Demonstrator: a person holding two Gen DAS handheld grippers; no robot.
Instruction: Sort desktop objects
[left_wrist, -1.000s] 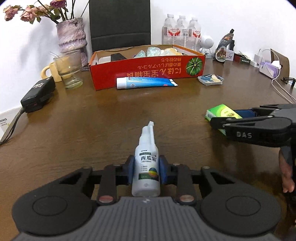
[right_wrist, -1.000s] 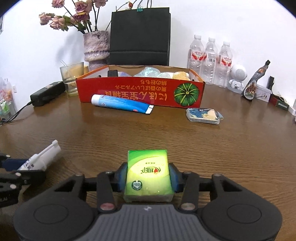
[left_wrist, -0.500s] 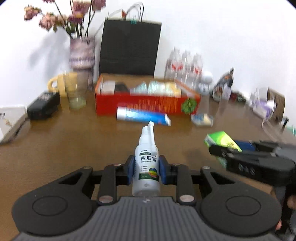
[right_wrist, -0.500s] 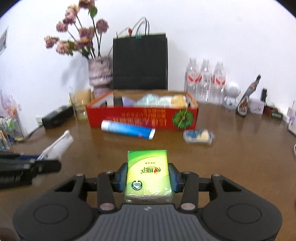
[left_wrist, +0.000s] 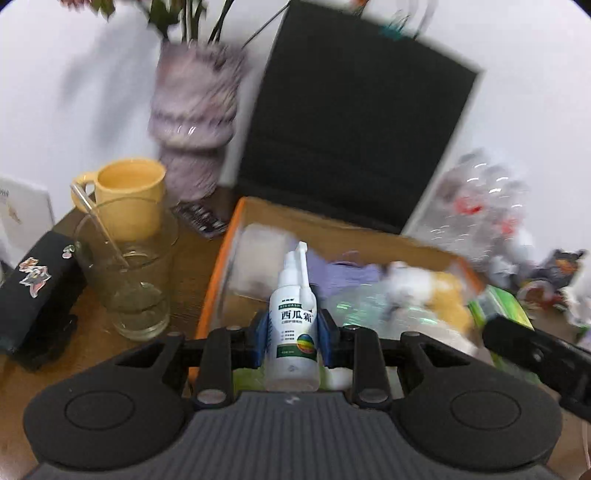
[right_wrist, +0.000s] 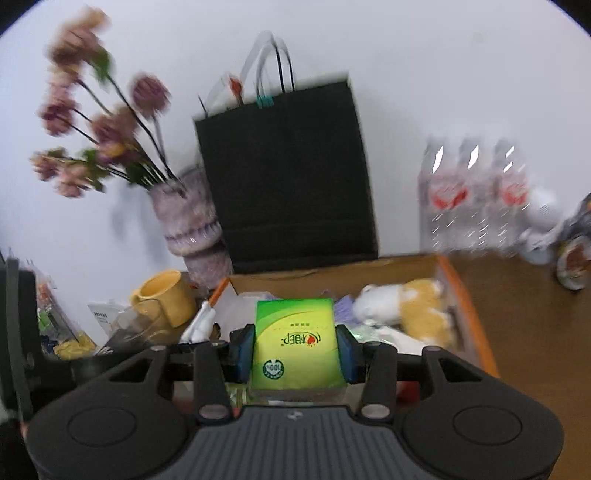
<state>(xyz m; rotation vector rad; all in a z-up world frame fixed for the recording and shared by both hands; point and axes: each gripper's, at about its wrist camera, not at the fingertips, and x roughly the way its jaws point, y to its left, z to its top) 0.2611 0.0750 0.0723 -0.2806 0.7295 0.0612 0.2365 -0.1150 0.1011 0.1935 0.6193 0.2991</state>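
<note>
My left gripper (left_wrist: 293, 341) is shut on a white spray bottle (left_wrist: 293, 332) with a green label, held above the left part of the orange-red cardboard box (left_wrist: 214, 291). My right gripper (right_wrist: 295, 352) is shut on a green tissue pack (right_wrist: 297, 343), held above the same box (right_wrist: 469, 306). The box holds a yellow-and-white plush toy (right_wrist: 406, 306), clear packets and other items. The right gripper's arm (left_wrist: 535, 354) with the green pack (left_wrist: 502, 306) shows at the right in the left wrist view. The spray bottle's nozzle (right_wrist: 201, 321) shows at the left in the right wrist view.
Left of the box stand a glass (left_wrist: 125, 273) with a stirrer, a yellow mug (left_wrist: 129, 195), a purple vase (left_wrist: 195, 125) and a black case (left_wrist: 33, 291). A black paper bag (right_wrist: 288, 173) stands behind the box. Water bottles (right_wrist: 476, 195) are at the back right.
Both grippers have moved forward and up from the near table to above the box, each still holding its object. The toothpaste tube in front of the box is out of view now.
</note>
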